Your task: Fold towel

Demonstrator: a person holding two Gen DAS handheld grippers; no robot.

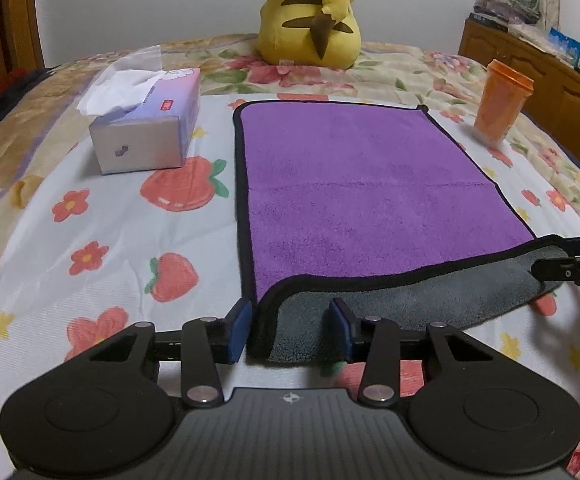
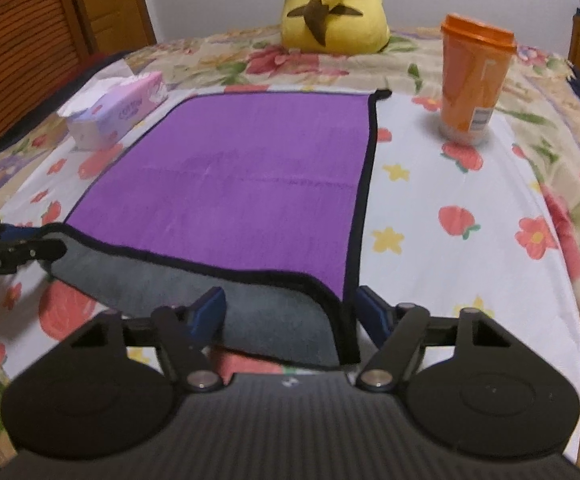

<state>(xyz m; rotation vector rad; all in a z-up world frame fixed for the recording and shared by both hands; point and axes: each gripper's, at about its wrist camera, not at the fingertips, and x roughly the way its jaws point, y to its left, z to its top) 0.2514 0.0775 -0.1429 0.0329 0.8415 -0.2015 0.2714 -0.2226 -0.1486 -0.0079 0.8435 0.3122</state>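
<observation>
Straddling the near-left corner of the purple towel (image 1: 370,184), blue pads parted and not yet pinched: left hand-held gripper (image 1: 290,328); likewise parted about the near-right corner, right hand-held gripper (image 2: 290,316). Near hem lifted and curled to bare the grey underside, probably ready for carrying toward the far edge, remainder flat on the strawberry-print bed sheet (image 1: 101,240). Kept clear beyond: tissue box (image 1: 149,128) left, orange cup (image 2: 474,80) right, yellow plush (image 1: 310,12) far back.

Each claw (image 1: 292,330) is matte black with blue pads (image 1: 238,330). Silver rivets (image 1: 201,394) pin its linkages. A ribbed grey plate (image 2: 290,420) fills the lower frame.
</observation>
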